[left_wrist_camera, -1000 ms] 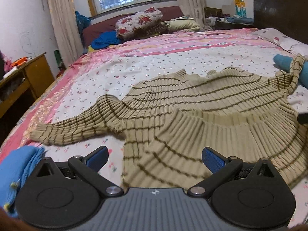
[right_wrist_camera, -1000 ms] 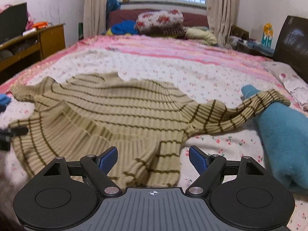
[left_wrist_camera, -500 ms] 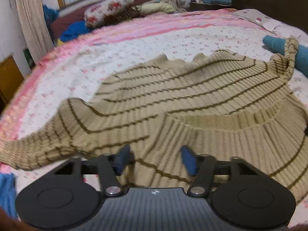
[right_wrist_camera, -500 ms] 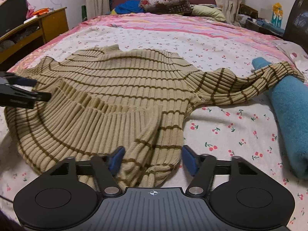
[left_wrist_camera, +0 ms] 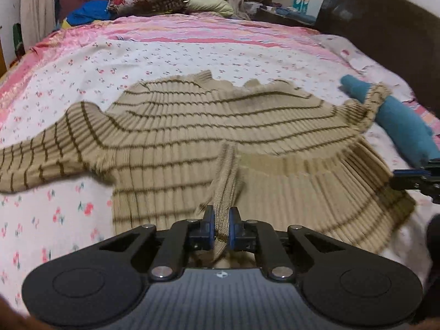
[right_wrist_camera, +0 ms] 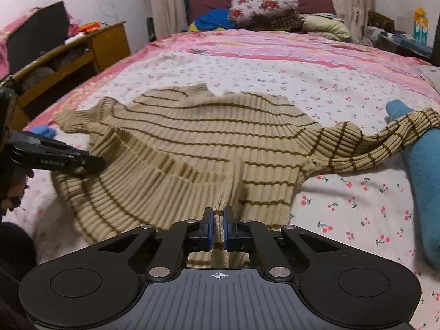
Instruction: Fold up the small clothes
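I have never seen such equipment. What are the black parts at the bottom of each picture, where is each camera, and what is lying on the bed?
These are two hand-held tools, one in each of a person's hands, not a robot. Each carries a wide-angle camera that looks forward along its two fingers, so the black body at the bottom is the tool itself. One picture comes from the left gripper, the other from the right gripper. Each also appears at the edge of the other's view.

On the flower-printed bed sheet lies a beige ribbed sweater with brown stripes, its bottom part folded up. One sleeve rests on a rolled teal towel.

Both grippers are shut, each pinching a fold of the sweater's near edge between blue pads.
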{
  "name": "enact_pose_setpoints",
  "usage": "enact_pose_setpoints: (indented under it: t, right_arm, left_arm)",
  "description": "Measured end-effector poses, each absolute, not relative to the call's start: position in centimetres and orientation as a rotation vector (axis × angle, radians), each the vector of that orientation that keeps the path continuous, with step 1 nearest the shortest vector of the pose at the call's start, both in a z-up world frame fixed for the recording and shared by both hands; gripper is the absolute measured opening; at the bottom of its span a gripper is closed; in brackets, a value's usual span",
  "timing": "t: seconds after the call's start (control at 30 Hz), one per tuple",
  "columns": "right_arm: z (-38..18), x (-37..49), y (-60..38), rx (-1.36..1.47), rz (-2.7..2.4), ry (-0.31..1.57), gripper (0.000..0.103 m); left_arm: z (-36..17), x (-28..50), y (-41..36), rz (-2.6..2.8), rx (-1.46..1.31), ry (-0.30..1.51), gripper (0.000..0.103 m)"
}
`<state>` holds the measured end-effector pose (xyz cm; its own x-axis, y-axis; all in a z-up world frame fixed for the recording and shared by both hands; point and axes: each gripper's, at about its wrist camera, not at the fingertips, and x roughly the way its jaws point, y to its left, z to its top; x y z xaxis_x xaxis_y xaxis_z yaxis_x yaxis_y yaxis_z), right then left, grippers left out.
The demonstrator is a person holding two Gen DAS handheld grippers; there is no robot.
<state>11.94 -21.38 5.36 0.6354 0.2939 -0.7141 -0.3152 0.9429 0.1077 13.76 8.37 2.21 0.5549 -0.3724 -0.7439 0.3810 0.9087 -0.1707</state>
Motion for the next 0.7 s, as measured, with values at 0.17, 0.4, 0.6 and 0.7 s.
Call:
enact_pose_setpoints:
  t: [0.17,0.4,0.6,0.7]
  right_arm:
    - [6.2,9.8,-21.5,-0.036,0.403,0.823,0.002]
    - [6.2,5.9,-21.7,-0.144,0.442,0.869,0.003]
    - [5.8,7.8,-20.6,-0.184,0.38,0.787,0.018]
    - [5.1,9.9,-18.4,-0.252,0.382,0.749,0.05]
  left_arm:
    - [3.0,9.9,9.7,-0.489,-0.017,0.893,0.017]
    - [3.4,5.2,12.1,-0.464,-0.055,0.921,0.017]
    - [3.1,4.7,12.7,-0.433,-0.119,0.904,0.017]
    - [3.4,4.6,12.5,-0.437,-0.123,0.89,0.017]
